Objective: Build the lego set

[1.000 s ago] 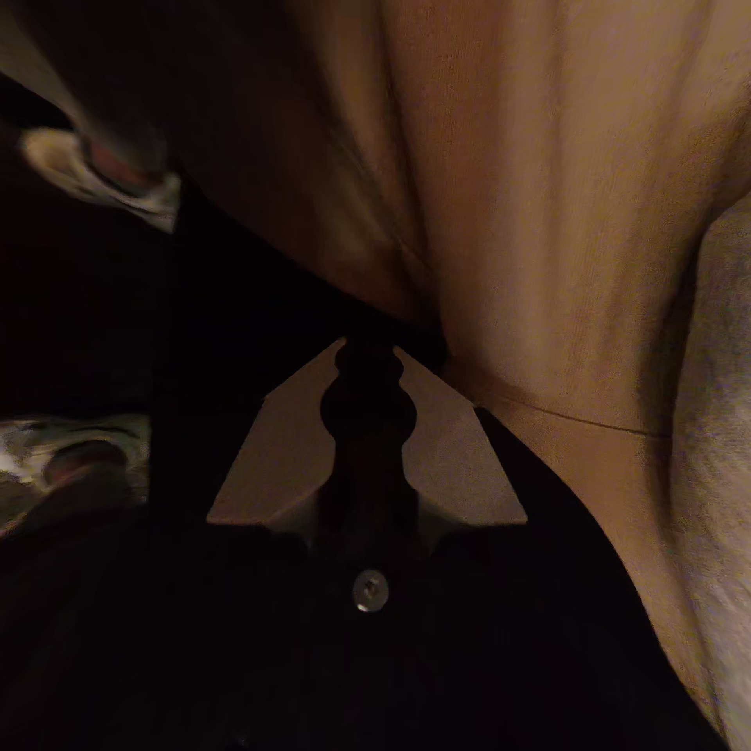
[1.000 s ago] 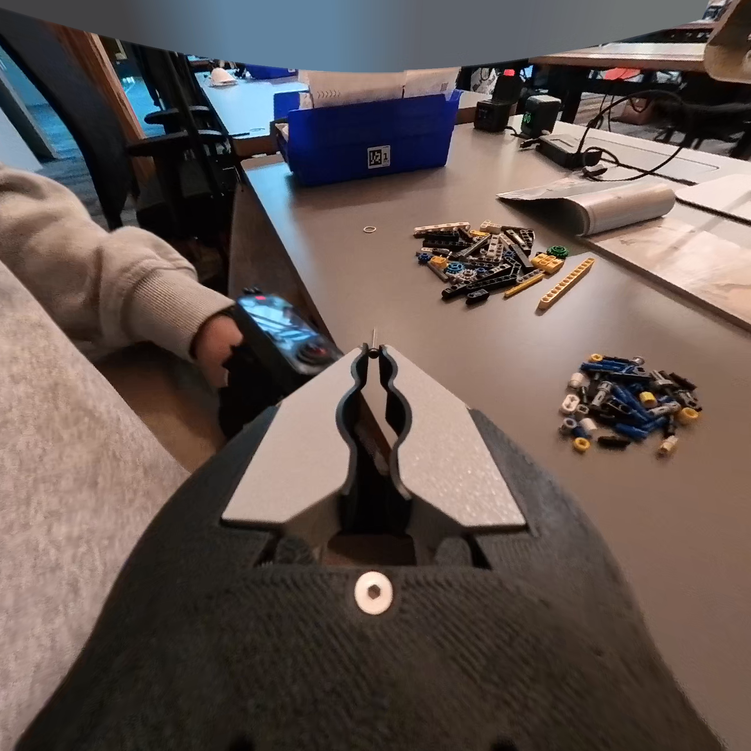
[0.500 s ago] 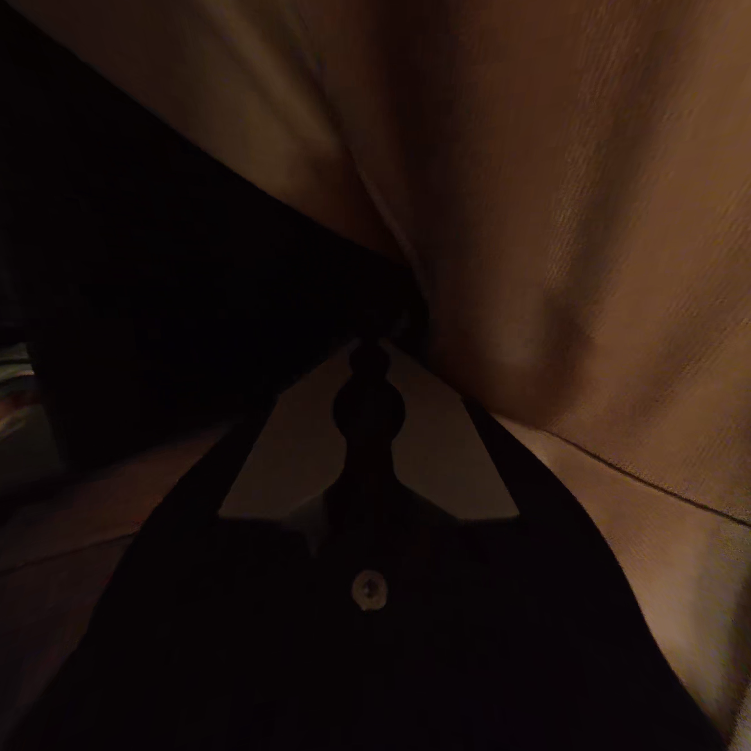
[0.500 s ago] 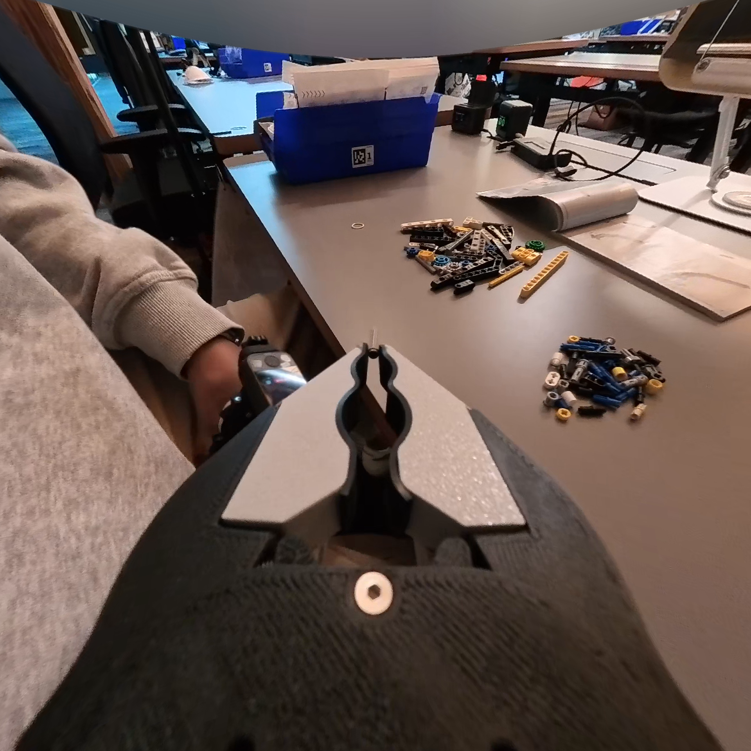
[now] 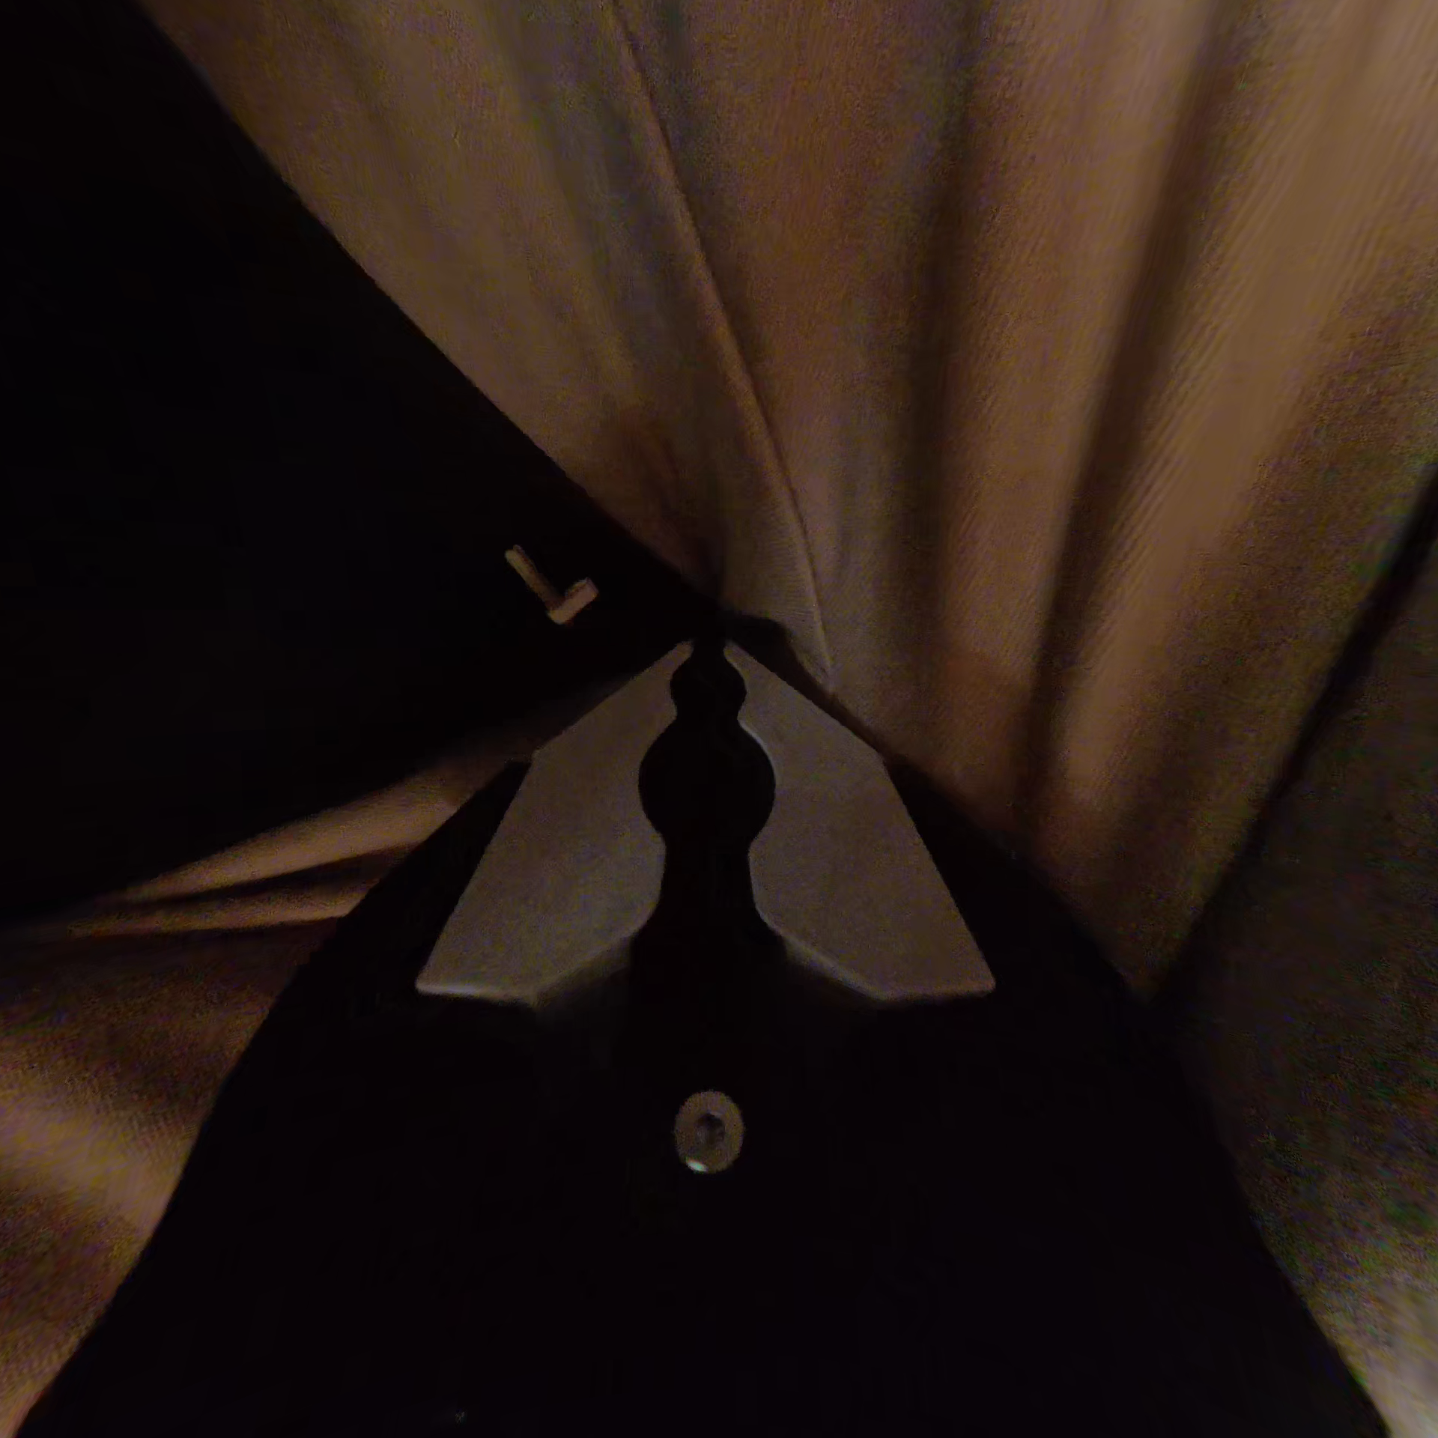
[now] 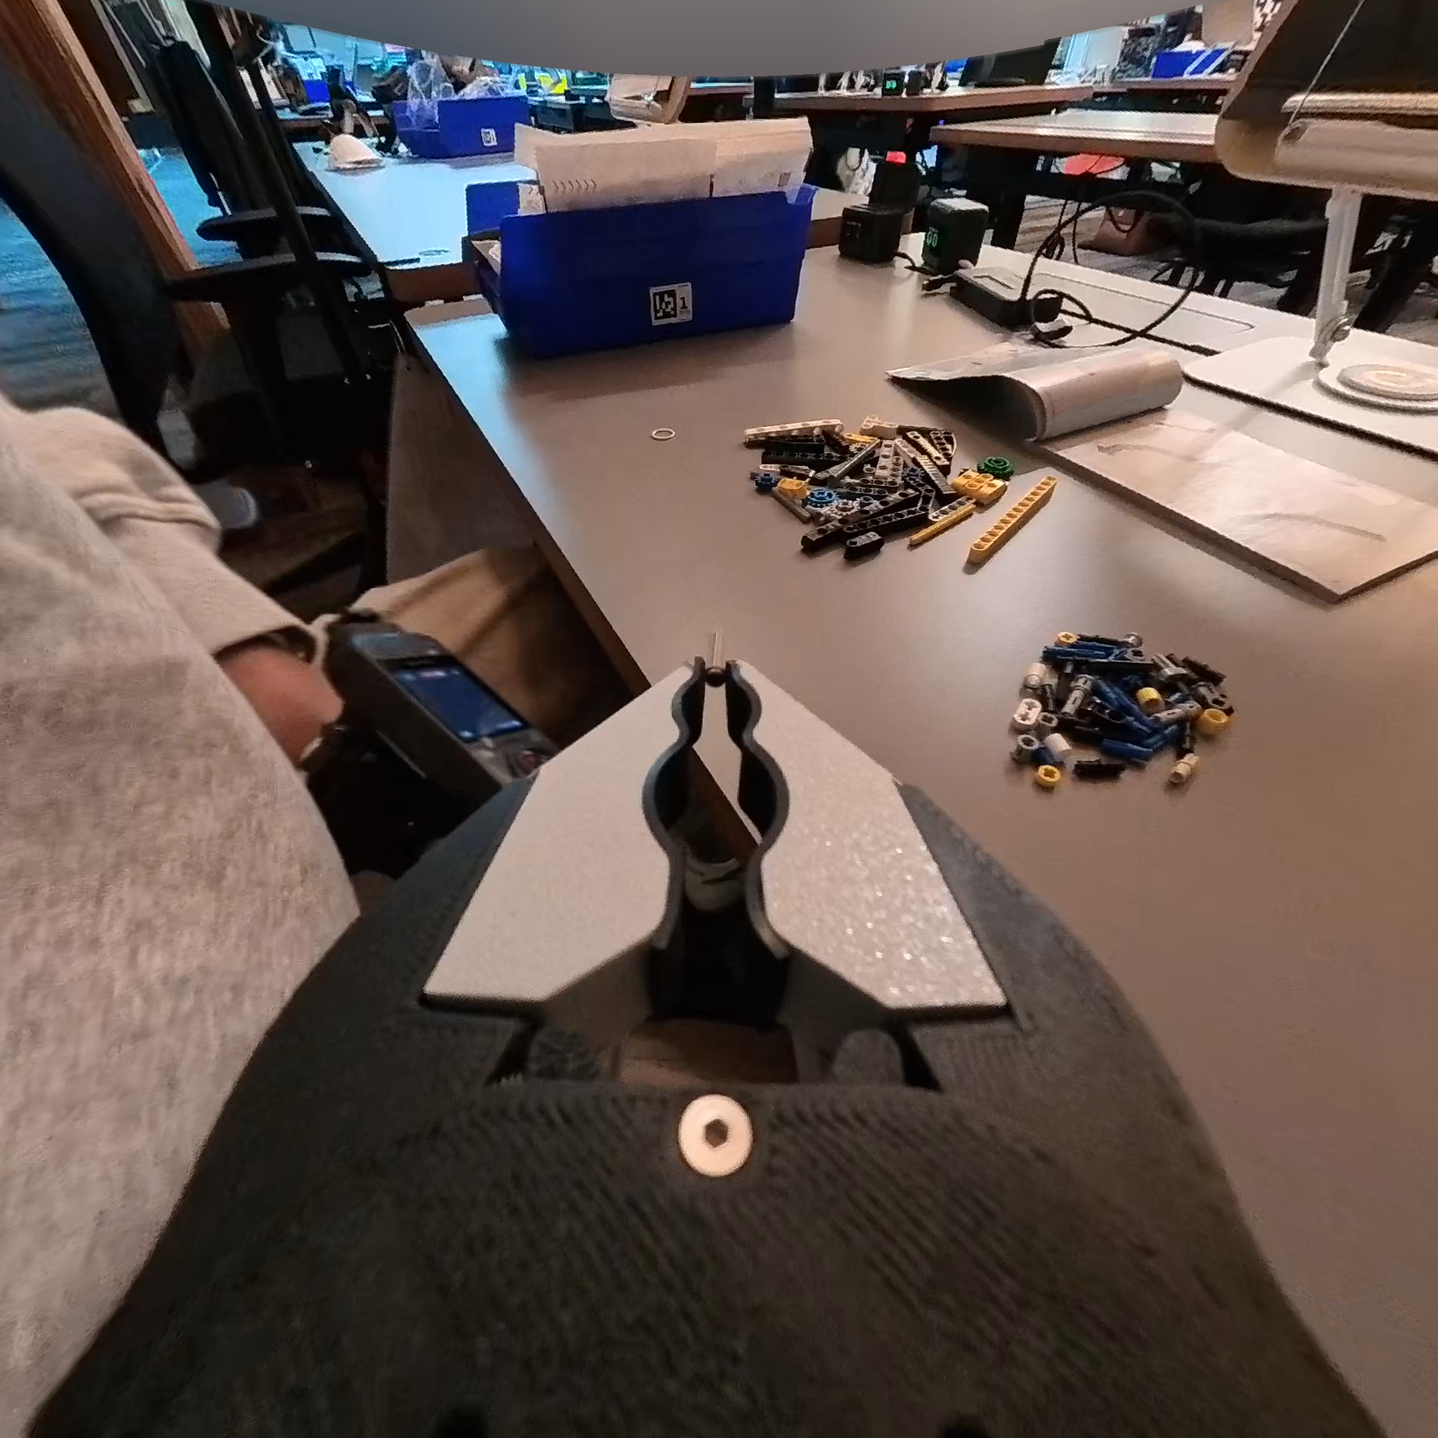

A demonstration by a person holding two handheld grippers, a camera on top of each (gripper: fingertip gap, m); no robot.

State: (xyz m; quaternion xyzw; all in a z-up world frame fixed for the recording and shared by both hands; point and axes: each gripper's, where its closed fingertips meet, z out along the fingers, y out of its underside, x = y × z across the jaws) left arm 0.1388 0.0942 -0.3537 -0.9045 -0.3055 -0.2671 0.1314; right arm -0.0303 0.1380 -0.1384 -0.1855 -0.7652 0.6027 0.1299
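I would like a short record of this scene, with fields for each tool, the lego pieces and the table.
right tool: above the near table edge, tips closed on a small thin pin
left tool: below the table in the dark, near tan fabric; nothing visibly held
beam pile: black, grey and yellow, farther back
connector pile: small, blue, closer
grey table: also carries a blue plastic bin

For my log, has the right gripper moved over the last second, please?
Yes: the right gripper drew back; the small lego pile looks farther and smaller.

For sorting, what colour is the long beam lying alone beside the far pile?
Yellow long plastic beam; right wrist view.
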